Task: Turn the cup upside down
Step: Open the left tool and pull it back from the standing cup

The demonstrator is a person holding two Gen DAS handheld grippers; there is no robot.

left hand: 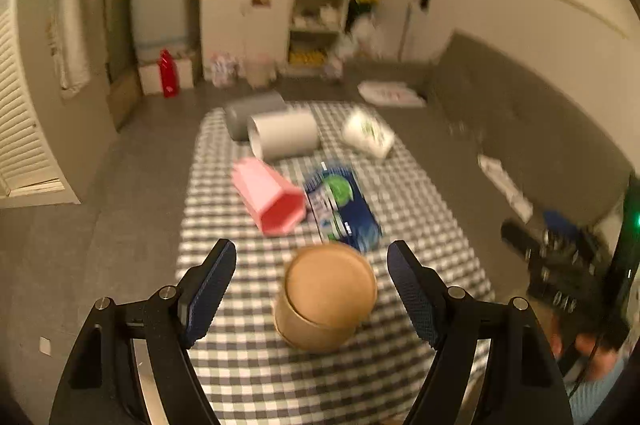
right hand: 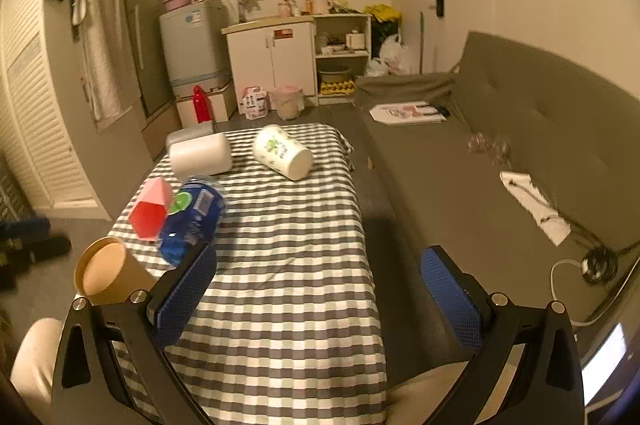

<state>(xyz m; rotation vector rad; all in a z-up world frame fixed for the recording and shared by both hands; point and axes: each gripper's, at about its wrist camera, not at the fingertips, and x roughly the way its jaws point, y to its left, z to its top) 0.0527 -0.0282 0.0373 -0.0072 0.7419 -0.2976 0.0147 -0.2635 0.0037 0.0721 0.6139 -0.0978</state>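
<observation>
A brown paper cup [left hand: 326,295] stands upside down on the checkered tablecloth [left hand: 280,377], its flat base facing up. My left gripper [left hand: 312,291] is open, its blue-padded fingers on either side of the cup and apart from it. The cup also shows at the left in the right wrist view [right hand: 108,271], partly behind my left finger. My right gripper [right hand: 320,299] is open and empty above the near right part of the table [right hand: 296,265].
Other cups lie on their sides: pink [left hand: 270,199], blue [left hand: 342,209], white [left hand: 284,135], grey [left hand: 250,111] and a white printed one [right hand: 282,153]. A grey sofa [right hand: 520,153] runs along the right. My right gripper's body appears at the right edge of the left wrist view [left hand: 560,257].
</observation>
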